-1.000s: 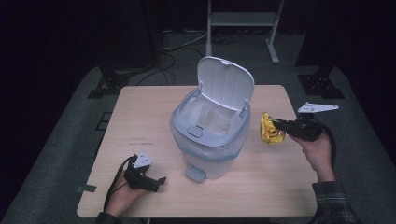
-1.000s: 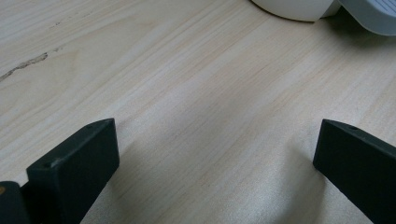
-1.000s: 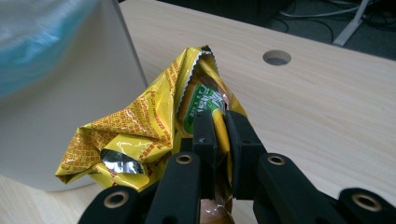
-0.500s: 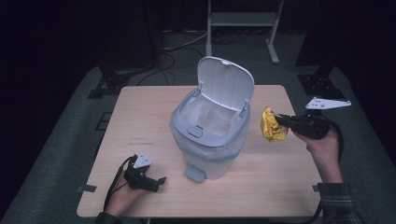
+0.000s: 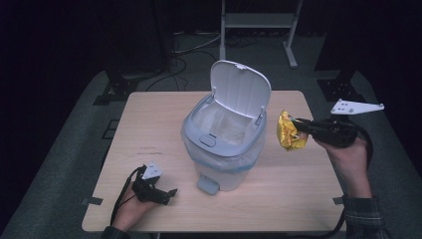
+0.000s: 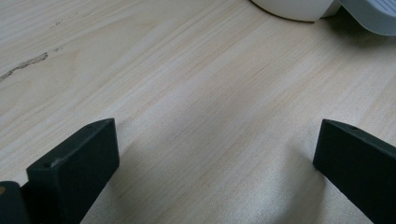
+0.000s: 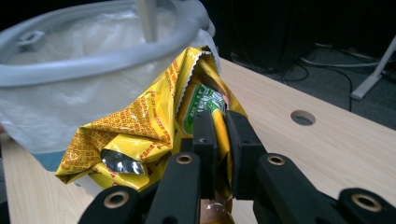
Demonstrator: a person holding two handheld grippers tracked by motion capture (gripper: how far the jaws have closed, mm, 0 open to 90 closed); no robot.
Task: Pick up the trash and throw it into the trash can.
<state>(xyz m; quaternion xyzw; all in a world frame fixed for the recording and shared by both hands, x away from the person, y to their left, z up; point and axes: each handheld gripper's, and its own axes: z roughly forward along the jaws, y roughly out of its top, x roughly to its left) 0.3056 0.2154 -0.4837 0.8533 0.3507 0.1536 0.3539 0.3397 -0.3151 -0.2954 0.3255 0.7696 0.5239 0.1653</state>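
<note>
A white pedal bin (image 5: 224, 149) stands mid-table with its lid (image 5: 240, 89) up and a clear liner inside. My right gripper (image 5: 297, 130), held in the air to the bin's right, is shut on a crumpled yellow snack wrapper (image 5: 287, 131). In the right gripper view the wrapper (image 7: 149, 135) is pinched between the jaws, close to the bin's grey rim (image 7: 93, 60). My left gripper (image 5: 169, 195) rests on the table at the front left, open, with bare wood (image 6: 215, 121) between its jaws and the bin's base (image 6: 299, 7) ahead.
The bin's foot pedal (image 5: 208, 185) sticks out toward the table's front edge. A round cable hole (image 7: 302, 117) sits in the tabletop beyond the right gripper. A metal stand (image 5: 256, 22) and cables lie on the floor behind the table.
My right gripper has risen with the yellow wrapper, staying beside the bin's right side. The left gripper has stayed where it was.
</note>
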